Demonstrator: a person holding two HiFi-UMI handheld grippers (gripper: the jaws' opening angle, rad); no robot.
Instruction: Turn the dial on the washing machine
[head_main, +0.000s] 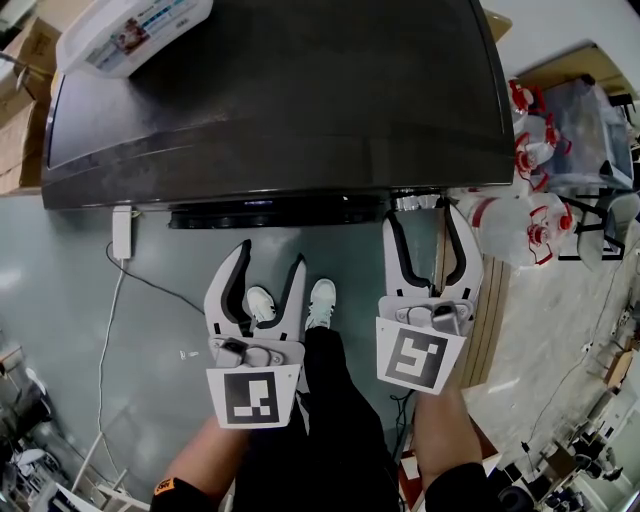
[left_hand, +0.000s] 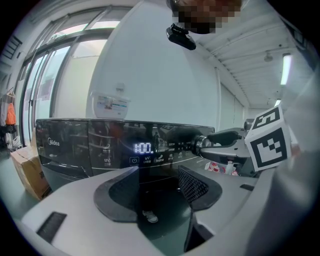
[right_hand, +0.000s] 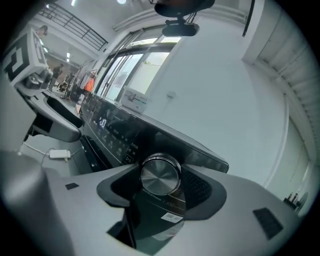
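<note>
The dark washing machine (head_main: 280, 90) stands in front of me, its lit control panel (left_hand: 143, 148) reading 1:00. Its round silver dial (right_hand: 160, 174) is at the panel's right end, also seen as the dial (head_main: 417, 202) in the head view. My right gripper (head_main: 422, 212) reaches the panel with one jaw on each side of the dial, and the pads (right_hand: 200, 189) appear to press on its rim. From the left gripper view the right gripper (left_hand: 212, 145) is seen clasping the dial (left_hand: 202, 142). My left gripper (head_main: 270, 270) hangs back from the panel, open and empty.
A white box (head_main: 130, 35) lies on the machine's top at the back left. A white plug block (head_main: 122, 232) with a cable lies on the floor at the left. Cardboard boxes (head_main: 20, 100) stand left; red-capped bottles (head_main: 530, 190) stand right. The person's shoes (head_main: 320, 300) are below the grippers.
</note>
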